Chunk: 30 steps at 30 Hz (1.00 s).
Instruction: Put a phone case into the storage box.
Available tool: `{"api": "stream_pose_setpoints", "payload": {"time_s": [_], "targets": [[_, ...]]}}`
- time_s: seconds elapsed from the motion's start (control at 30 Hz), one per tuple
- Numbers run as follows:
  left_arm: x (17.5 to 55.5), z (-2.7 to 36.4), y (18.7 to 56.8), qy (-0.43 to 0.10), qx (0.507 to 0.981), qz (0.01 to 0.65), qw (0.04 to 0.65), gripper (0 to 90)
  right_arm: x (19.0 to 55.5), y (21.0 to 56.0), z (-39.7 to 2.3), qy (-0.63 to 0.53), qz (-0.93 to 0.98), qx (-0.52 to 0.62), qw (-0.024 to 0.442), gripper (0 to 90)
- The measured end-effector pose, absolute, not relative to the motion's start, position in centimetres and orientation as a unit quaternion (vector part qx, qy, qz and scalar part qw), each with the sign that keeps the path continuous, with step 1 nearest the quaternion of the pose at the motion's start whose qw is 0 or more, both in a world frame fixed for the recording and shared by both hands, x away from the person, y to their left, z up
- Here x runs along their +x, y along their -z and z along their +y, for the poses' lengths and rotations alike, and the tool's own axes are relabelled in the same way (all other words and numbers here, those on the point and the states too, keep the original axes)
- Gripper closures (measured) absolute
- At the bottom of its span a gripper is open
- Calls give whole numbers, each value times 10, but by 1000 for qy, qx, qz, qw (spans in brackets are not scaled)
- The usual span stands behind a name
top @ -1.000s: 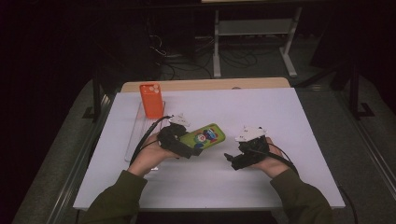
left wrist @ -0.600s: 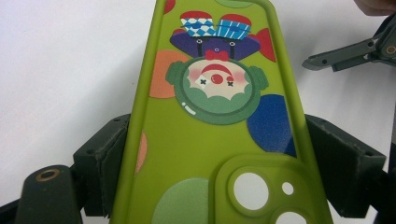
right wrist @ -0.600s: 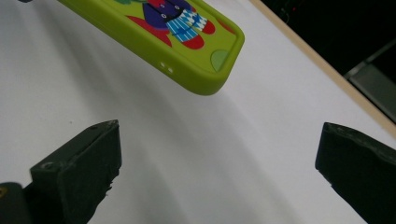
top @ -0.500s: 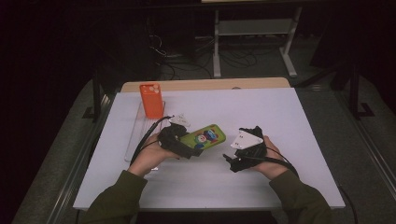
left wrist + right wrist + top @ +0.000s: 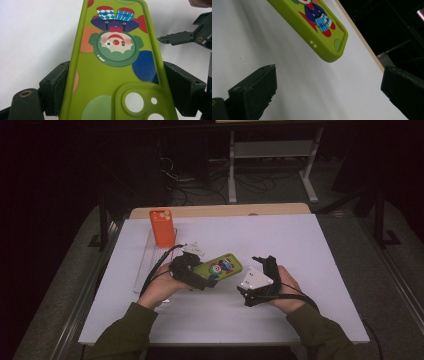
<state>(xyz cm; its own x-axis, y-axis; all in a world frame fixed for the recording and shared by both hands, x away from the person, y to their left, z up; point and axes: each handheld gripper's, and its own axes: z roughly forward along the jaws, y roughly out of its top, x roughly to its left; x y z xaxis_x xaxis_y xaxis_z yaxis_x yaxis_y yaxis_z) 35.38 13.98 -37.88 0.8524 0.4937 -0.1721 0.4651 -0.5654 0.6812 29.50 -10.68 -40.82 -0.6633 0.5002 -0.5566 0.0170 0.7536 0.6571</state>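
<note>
The green phone case (image 5: pixel 218 268) with its clown print sits lifted off the white table (image 5: pixel 320 250), near the middle, clamped by its long edges in my left claw (image 5: pixel 200 275). My right claw (image 5: pixel 255 280) hangs just beside the case's free end, jaws spread wide with nothing between them. Behind my left hand, an orange phone case (image 5: pixel 162 227) stands upright in a clear holder (image 5: pixel 145 270).

Overhead view – 2 close jaw-cameras
</note>
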Motion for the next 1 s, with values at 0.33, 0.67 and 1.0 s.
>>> {"api": "stream_pose_setpoints", "payload": {"time_s": [0.33, 0.67, 1.0], "targets": [[354, 140, 378, -18, 886, 266, 379, 156, 287, 412, -98, -296, 847, 105, 429, 0], [353, 139, 378, -18, 884, 273, 379, 156, 281, 415, -88, -263, 832, 46, 486, 0], [353, 137, 378, -16, 887, 269, 375, 156, 275, 418, -80, -237, 818, 0, 524, 0]]}}
